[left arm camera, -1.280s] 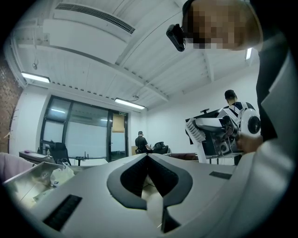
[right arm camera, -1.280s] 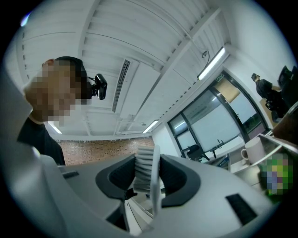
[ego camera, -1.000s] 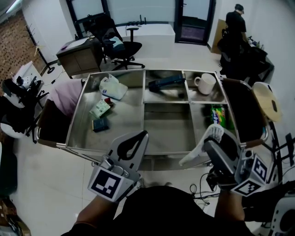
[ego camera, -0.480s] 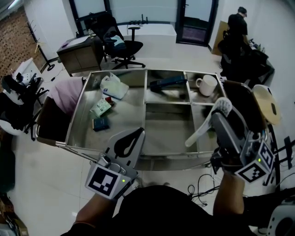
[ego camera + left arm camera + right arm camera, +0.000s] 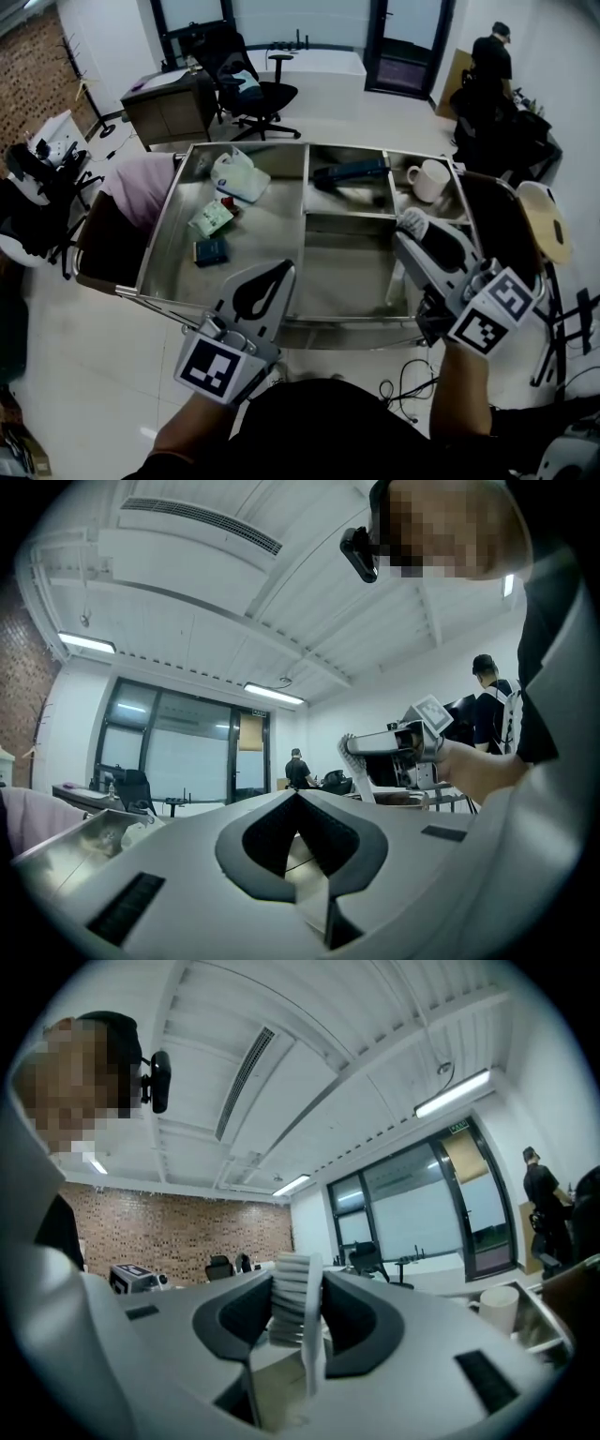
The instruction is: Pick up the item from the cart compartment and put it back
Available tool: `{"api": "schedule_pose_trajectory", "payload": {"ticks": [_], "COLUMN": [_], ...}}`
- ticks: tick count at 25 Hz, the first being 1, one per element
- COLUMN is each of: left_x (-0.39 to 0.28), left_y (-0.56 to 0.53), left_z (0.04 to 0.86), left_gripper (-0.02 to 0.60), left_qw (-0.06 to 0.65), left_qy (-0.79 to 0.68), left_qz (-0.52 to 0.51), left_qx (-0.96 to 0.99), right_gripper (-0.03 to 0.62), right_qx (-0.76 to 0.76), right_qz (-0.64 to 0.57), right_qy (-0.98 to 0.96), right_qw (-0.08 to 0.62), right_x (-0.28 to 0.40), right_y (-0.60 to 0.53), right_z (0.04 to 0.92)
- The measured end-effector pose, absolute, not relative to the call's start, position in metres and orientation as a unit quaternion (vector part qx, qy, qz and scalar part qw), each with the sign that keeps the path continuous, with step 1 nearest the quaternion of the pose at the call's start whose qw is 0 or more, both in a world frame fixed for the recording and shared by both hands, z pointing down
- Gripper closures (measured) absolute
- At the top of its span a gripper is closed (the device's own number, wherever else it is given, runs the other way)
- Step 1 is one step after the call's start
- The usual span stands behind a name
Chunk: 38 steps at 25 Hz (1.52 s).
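Closest in, the left tool (image 5: 278, 270) hovers at the near rim of the steel cart (image 5: 159, 228), and the head view shows only its back. The left gripper view settles it: the left tool (image 5: 298, 795) has its tips pressed together with nothing between them.

Over to the right tool (image 5: 419, 232), raised above the cart's right-hand side, near the divider between the centre and right compartments. From above, a white brush (image 5: 411, 221) shows at its tip, bristle head forward, handle slanting down beneath the tool. The right gripper view gives the grip itself: the right tool (image 5: 292, 1299) pinches the brush (image 5: 289, 1309) between its pads, bristles stacked upright, the thin handle hanging on the right side. The left gripper view catches the same pairing side-on, the brush (image 5: 353, 757) jutting off the tool's end, clear of the cart.

Further into the cart, and only the head view gives all of this: a dark blue box (image 5: 211, 250), a green-and-white packet (image 5: 211, 218) and a white bag (image 5: 238, 176) in the big left compartment. A long dark item (image 5: 352, 172) lies in the far centre one. A white mug (image 5: 429, 180) stands in the far right compartment, and the right gripper view picks up the mug (image 5: 497, 1308) too.

Beyond, an office chair (image 5: 255, 90), and a person in black (image 5: 491, 62) at the far right. A brick wall (image 5: 173, 1232) shows in the right gripper view.
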<state>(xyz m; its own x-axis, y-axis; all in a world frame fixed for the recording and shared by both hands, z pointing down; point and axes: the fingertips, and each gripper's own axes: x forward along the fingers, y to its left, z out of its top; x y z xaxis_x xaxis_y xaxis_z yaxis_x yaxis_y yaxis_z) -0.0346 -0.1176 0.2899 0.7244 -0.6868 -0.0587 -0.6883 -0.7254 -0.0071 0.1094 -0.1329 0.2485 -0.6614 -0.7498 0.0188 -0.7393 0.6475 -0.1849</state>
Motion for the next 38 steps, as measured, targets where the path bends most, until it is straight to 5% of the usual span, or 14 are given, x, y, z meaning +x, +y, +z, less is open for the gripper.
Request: {"api": "schedule_pose_trajectory", "payload": {"ticks": [21, 29, 38], "left_x": [-0.057, -0.063, -0.061], "left_y": [-0.139, -0.147, -0.152], "left_z": [0.296, 0.298, 0.298], "left_gripper": [0.581, 0.581, 0.581], "left_qw": [0.008, 0.005, 0.005], "left_qy": [0.379, 0.381, 0.38], "left_qz": [0.026, 0.024, 0.025], "left_qx": [-0.925, -0.924, -0.924], "right_gripper": [0.419, 0.368, 0.368], "right_qx": [-0.421, -0.431, -0.424], "right_qz": [-0.102, -0.094, -0.095], "right_qy": [0.9, 0.891, 0.896], "right_qw": [-0.051, -0.106, -0.091], "right_x": [0.079, 0.07, 0.068], "right_y": [-0.179, -0.198, -0.197], "right_z": [0.295, 0.318, 0.315]}}
